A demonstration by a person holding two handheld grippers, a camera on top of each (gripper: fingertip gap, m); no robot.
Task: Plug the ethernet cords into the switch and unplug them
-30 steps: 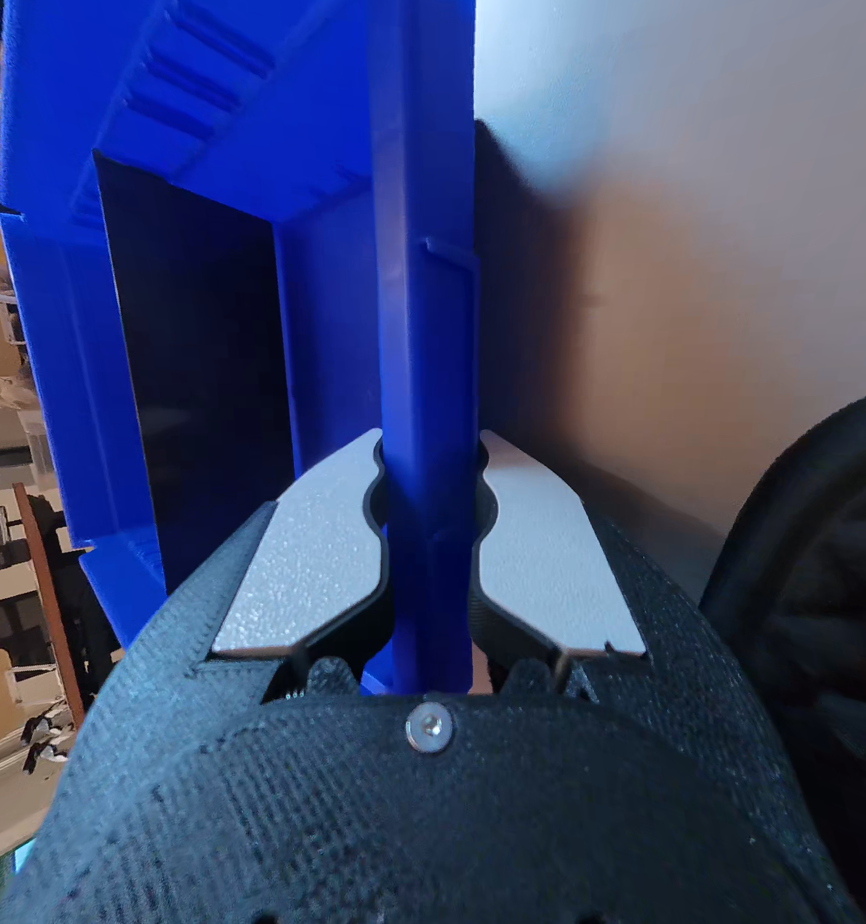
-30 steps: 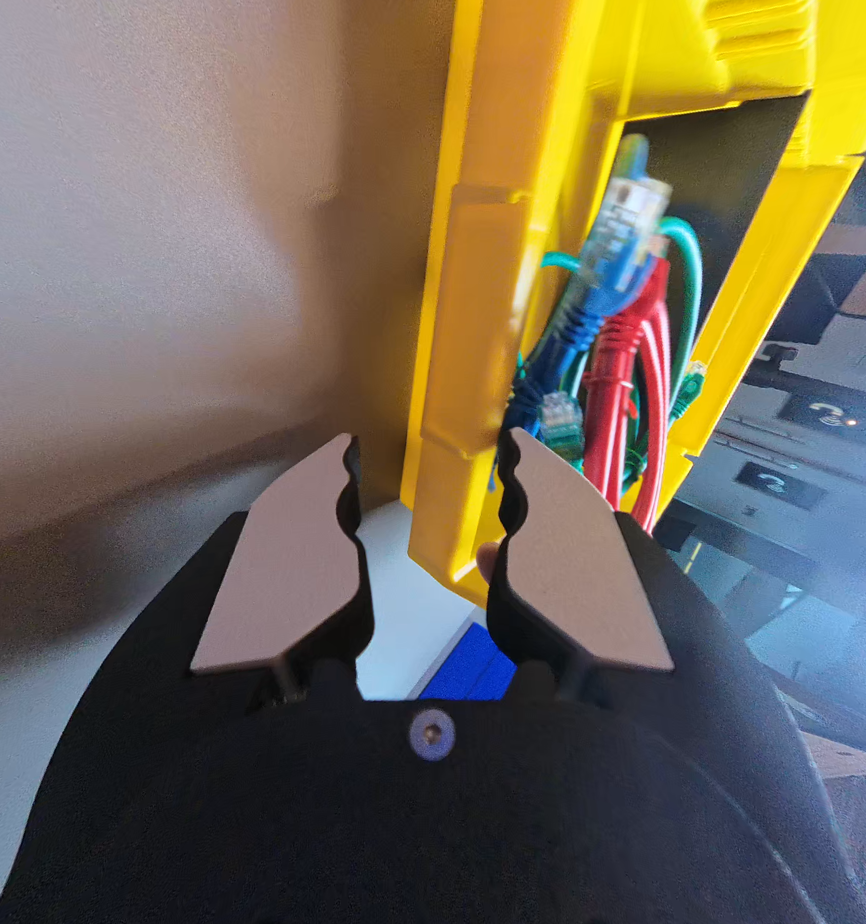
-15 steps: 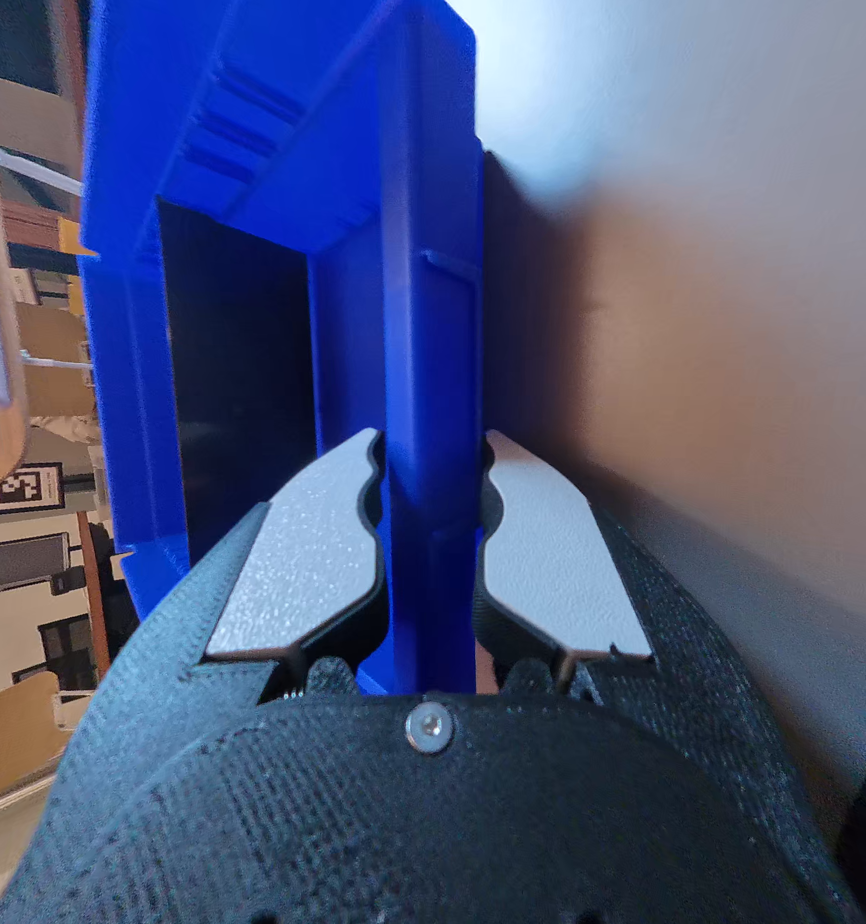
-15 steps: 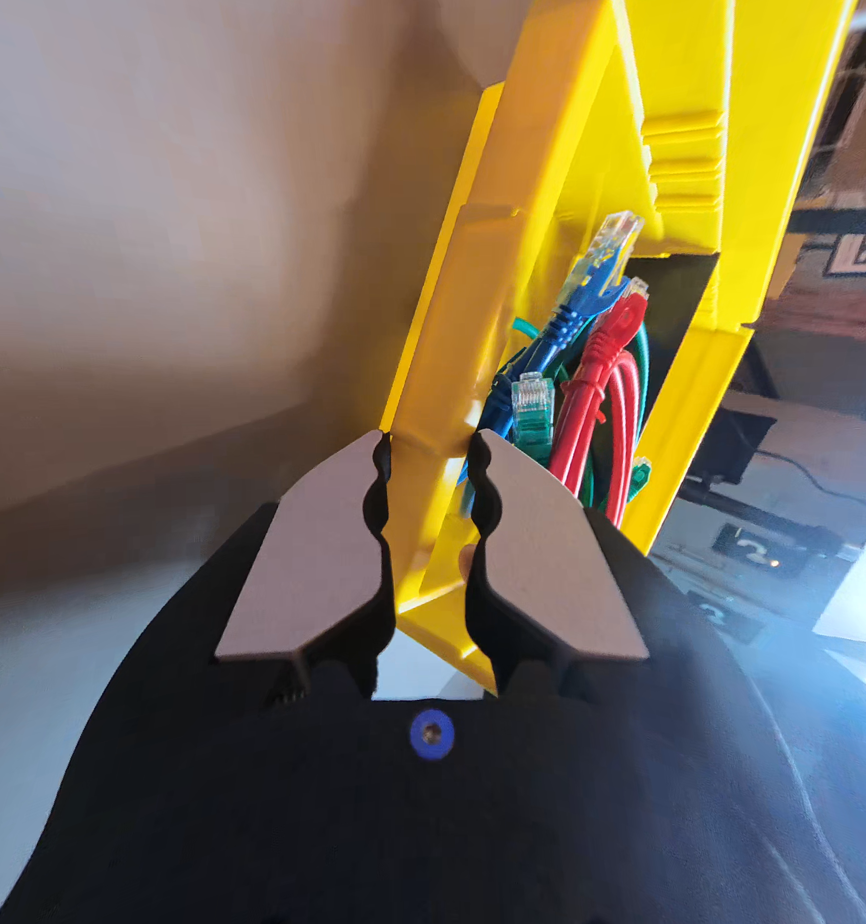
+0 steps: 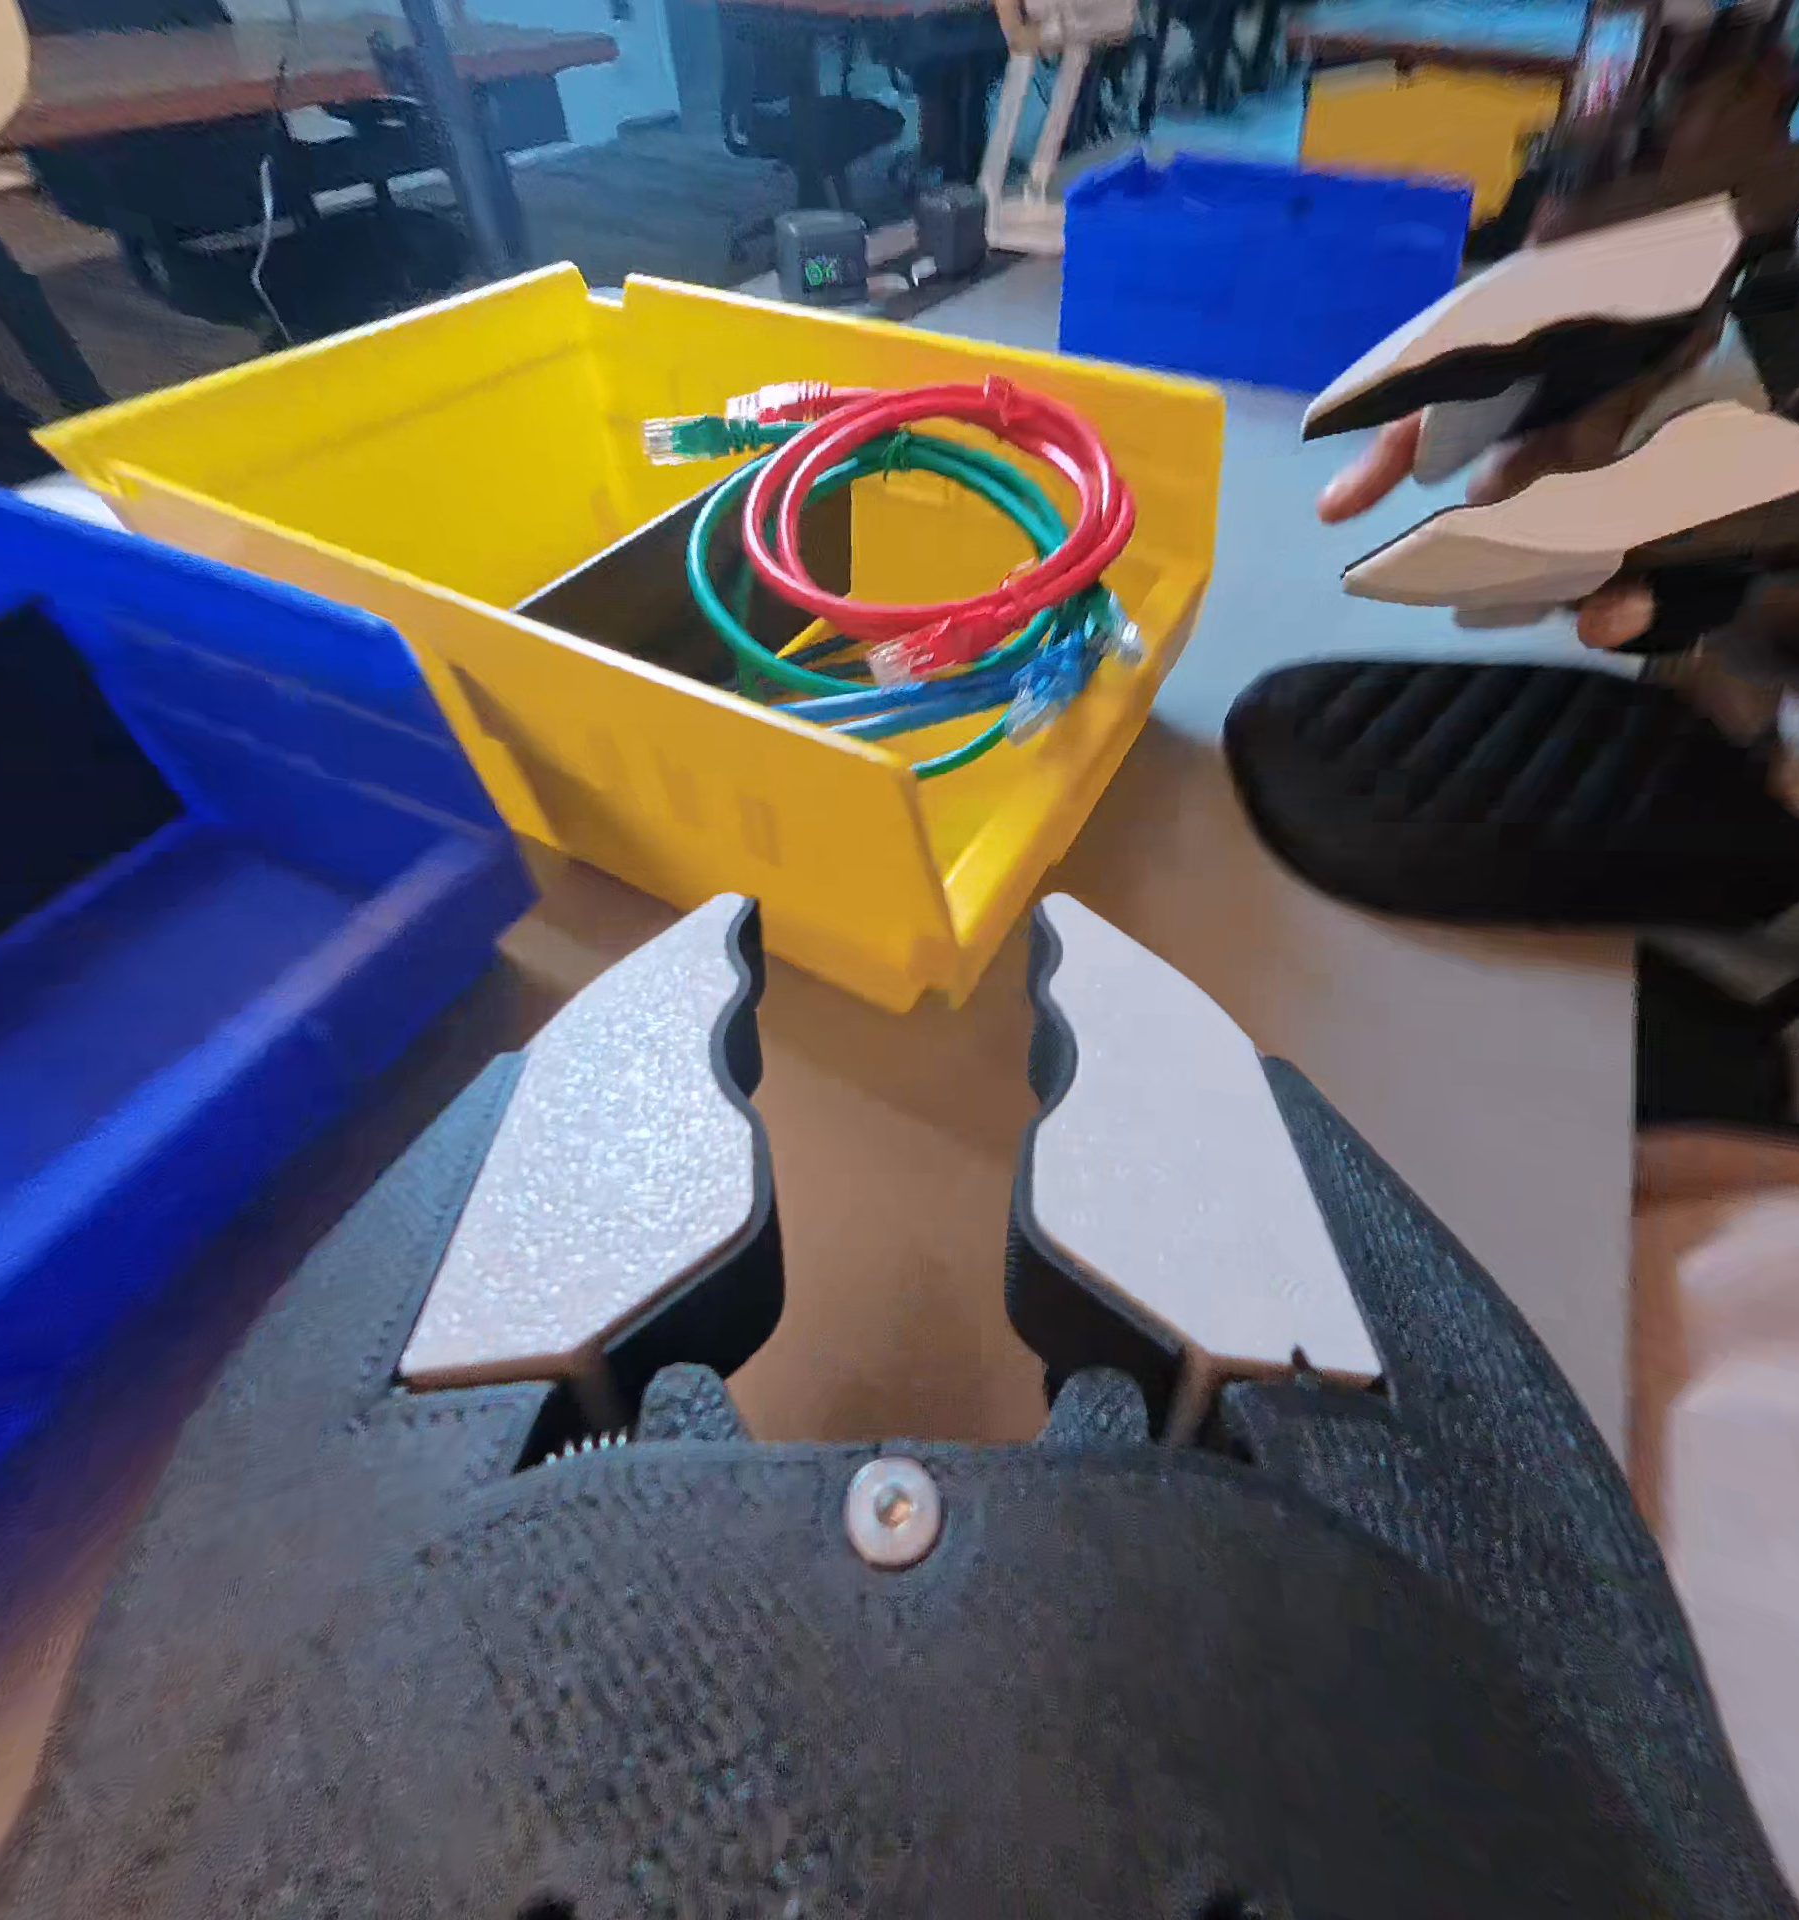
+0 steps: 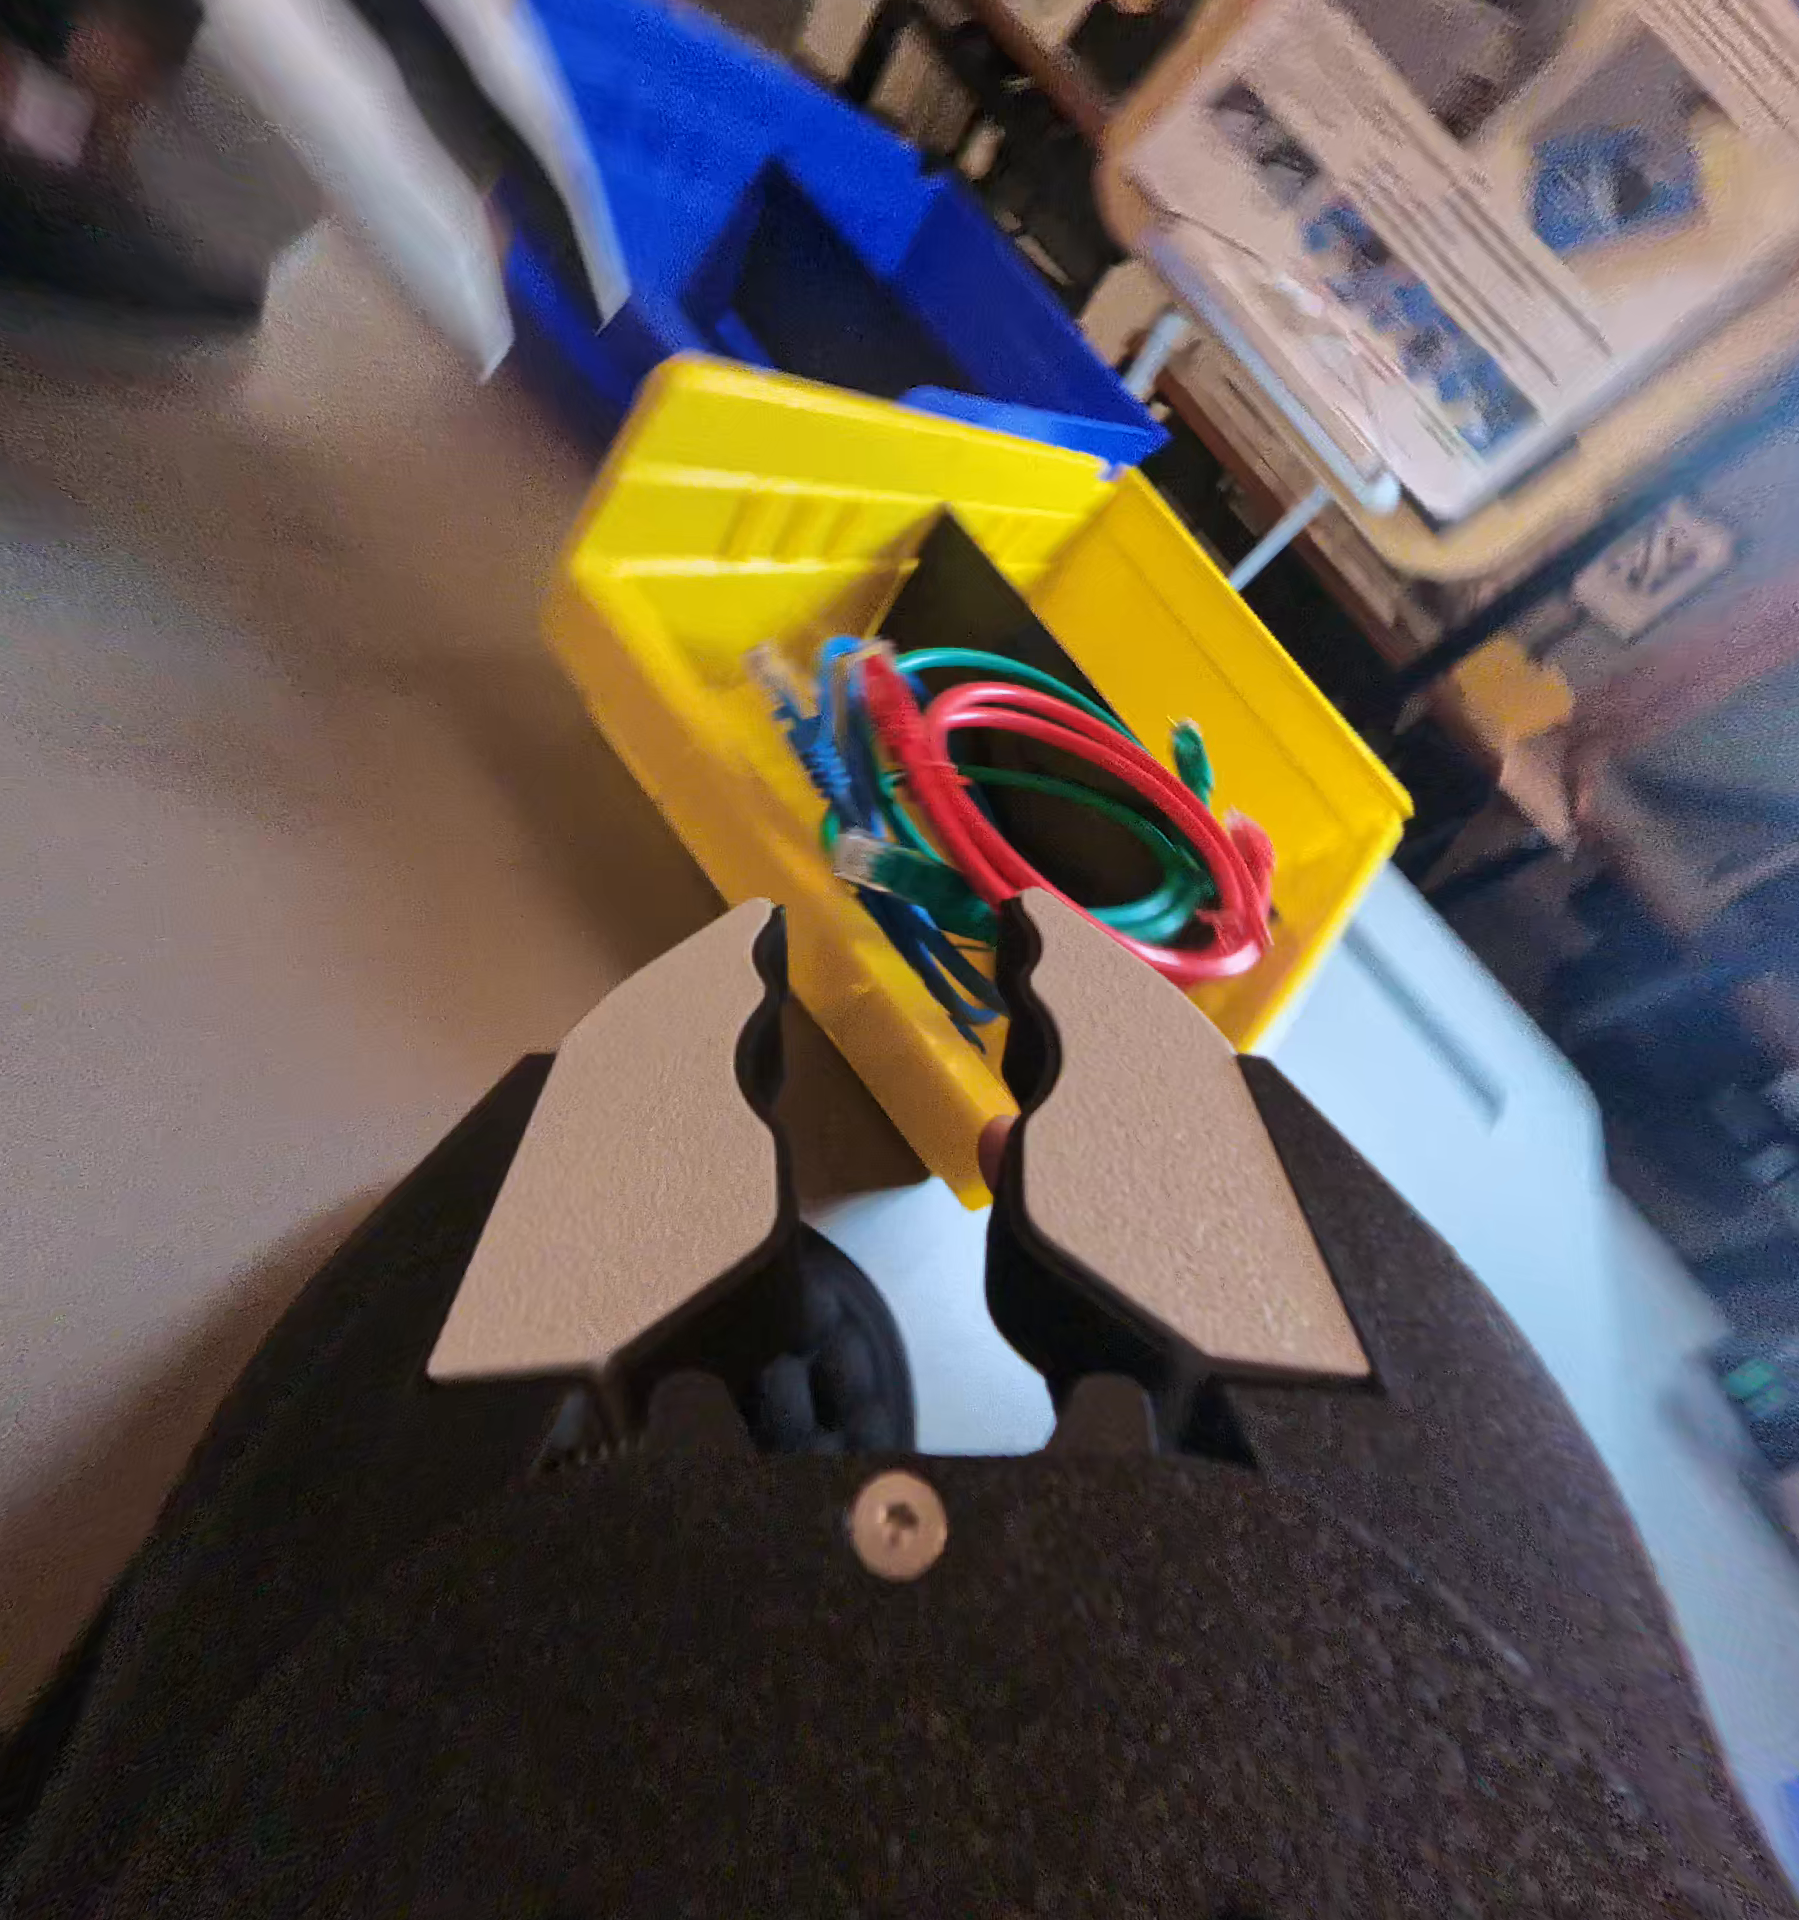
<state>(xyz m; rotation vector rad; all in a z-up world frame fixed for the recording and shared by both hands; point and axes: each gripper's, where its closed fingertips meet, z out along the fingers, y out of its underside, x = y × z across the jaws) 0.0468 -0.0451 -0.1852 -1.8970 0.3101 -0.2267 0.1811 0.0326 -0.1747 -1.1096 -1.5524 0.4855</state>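
ethernet cords (image 5: 926, 540) are lying coiled in yellow bin (image 5: 666, 769) ahead of left gripper (image 5: 895, 977) and right gripper (image 6: 890, 966), both gaping empty; switch unseen, plugging not yet starting.

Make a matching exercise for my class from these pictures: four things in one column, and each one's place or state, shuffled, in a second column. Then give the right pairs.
Things
1. red cord
2. blue bin
3. left tool
4. yellow bin

Places or states
A. open, holding nothing
B. standing on the table, with cords inside
C. coiled on top of the green cord
D. no cords seen inside, left of the yellow bin in the left wrist view

Pairs: 1-C, 2-D, 3-A, 4-B
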